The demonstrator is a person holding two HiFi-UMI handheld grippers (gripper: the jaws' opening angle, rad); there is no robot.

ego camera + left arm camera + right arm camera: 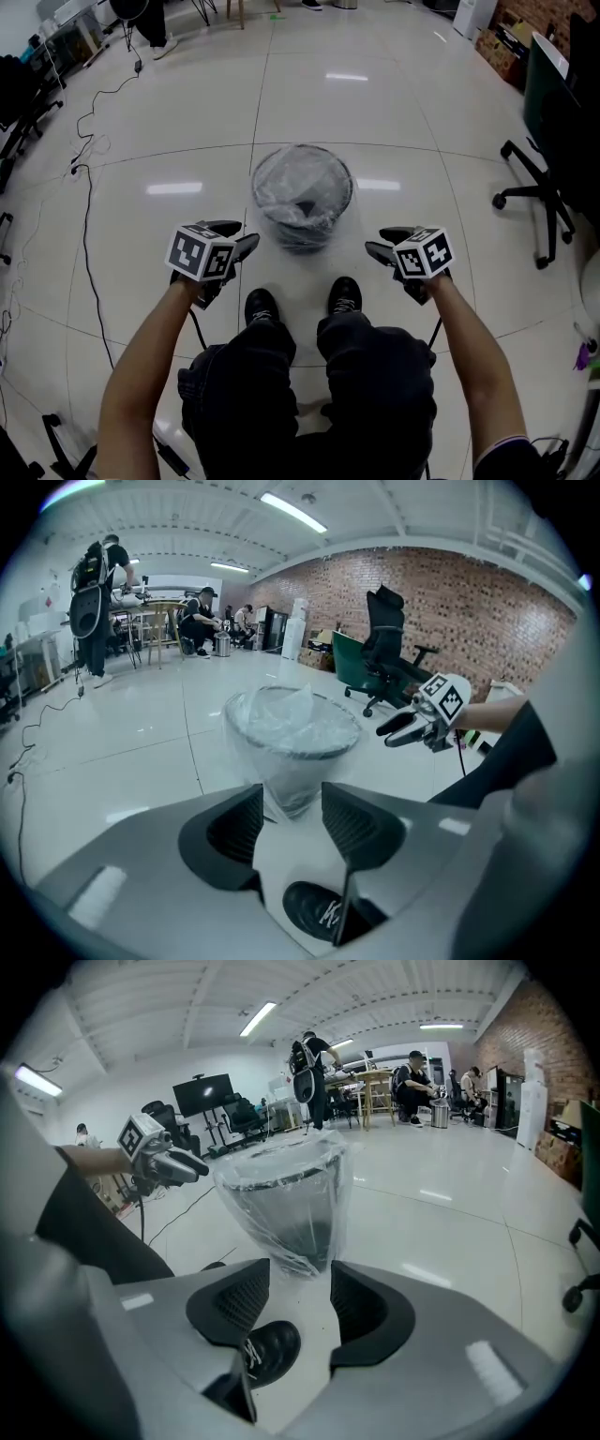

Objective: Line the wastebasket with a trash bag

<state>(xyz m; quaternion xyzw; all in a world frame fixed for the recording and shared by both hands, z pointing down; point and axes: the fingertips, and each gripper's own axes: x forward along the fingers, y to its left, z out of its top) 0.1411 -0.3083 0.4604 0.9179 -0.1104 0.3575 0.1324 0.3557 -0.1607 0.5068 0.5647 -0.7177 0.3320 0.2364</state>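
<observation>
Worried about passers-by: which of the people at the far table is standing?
The person with the backpack, at the left end of the table in the left gripper view. The others there sit low.

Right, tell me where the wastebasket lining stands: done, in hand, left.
Done: the clear trash bag sits inside the wastebasket, its edge folded over the rim. In hand: nothing; the left tongs and right tongs are both open and empty, held clear on either side of it. Left: probably little, perhaps tidying the loose plastic hanging down the outside.
</observation>
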